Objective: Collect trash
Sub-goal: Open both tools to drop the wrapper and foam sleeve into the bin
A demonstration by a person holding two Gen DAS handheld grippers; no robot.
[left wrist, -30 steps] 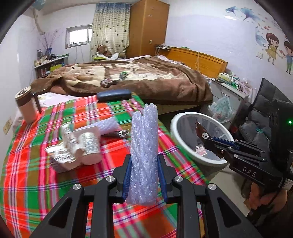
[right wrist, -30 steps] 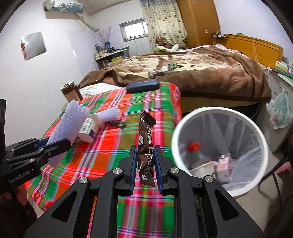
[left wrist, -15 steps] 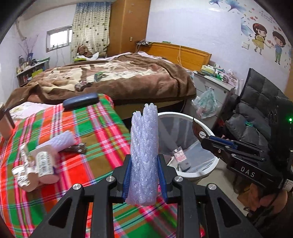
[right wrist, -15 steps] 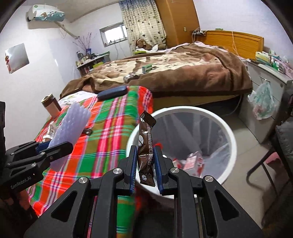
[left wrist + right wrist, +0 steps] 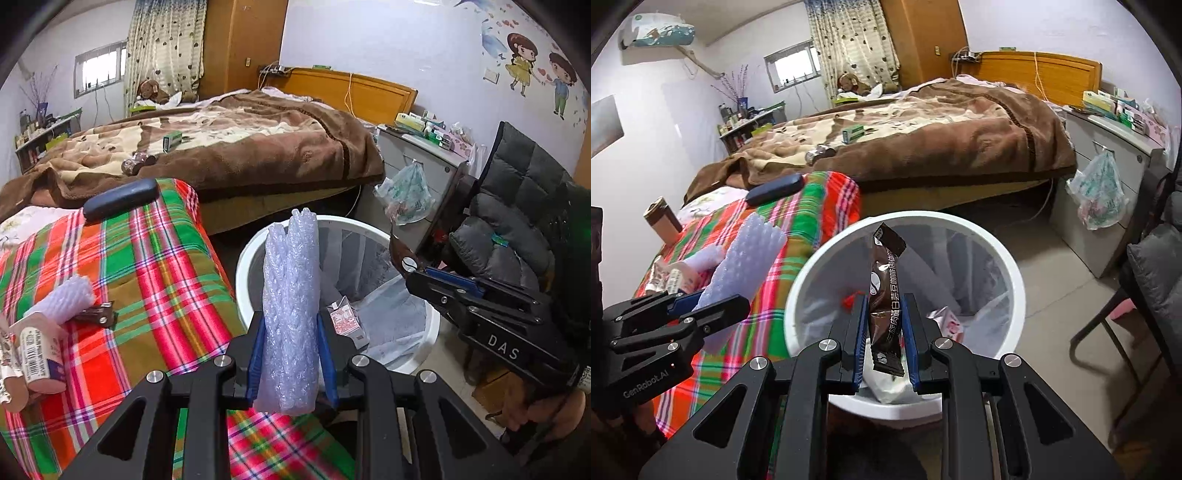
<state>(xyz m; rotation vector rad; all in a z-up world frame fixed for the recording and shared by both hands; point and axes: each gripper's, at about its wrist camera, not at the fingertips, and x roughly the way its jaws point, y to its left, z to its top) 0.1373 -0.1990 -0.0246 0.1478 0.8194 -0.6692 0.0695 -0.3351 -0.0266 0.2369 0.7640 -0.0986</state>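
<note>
Round white plastic trash bin (image 5: 964, 225) with clear liner, standing on the floor off the plaid-covered bench (image 5: 155, 266) edge, holds a small red-white carton (image 5: 345, 319) and crumpled wrappers. Left gripper (image 5: 290, 363) fingers clamped on white foam-net sleeve (image 5: 291, 314); right gripper (image 5: 884, 345) fingers clamped on brown snack wrapper (image 5: 884, 291), over the bin's mouth.
</note>
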